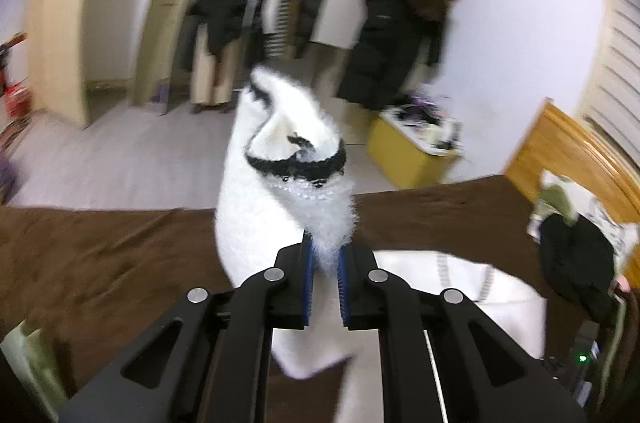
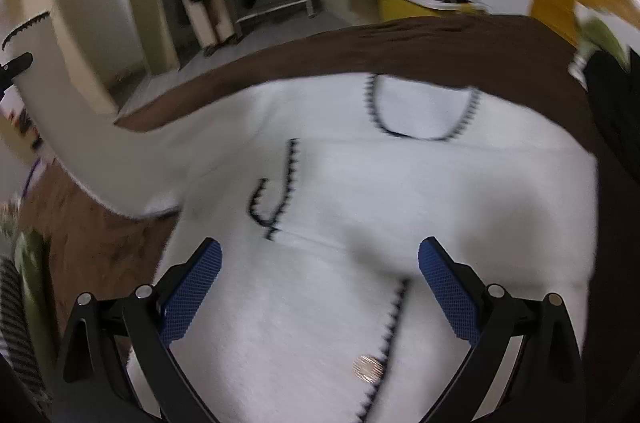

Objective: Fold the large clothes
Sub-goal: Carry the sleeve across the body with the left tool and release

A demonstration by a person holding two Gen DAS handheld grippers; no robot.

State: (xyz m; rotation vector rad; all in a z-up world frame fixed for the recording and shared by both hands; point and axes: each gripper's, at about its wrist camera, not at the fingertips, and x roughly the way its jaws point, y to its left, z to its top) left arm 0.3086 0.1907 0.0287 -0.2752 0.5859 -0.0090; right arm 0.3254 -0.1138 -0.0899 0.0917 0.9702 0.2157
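Observation:
A white fuzzy cardigan [image 2: 360, 191] with black stitched trim lies spread on a brown bedspread [image 2: 440, 43]. My left gripper [image 1: 326, 259] is shut on the cardigan's sleeve [image 1: 280, 127] near its black-edged cuff and holds it up above the bed; the lifted sleeve shows at the left of the right wrist view [image 2: 80, 127]. My right gripper [image 2: 320, 263] is open and empty, hovering over the cardigan's front near the black-trimmed placket and a gold button [image 2: 367, 367]. The neckline [image 2: 424, 111] lies toward the far edge.
A wooden headboard [image 1: 568, 151] and pillows with a black garment [image 1: 576, 255] are at the right. A yellow box [image 1: 412, 151] of clutter, a clothes rack [image 1: 280, 11] and hanging dark coats [image 1: 400, 23] stand beyond the bed on the floor.

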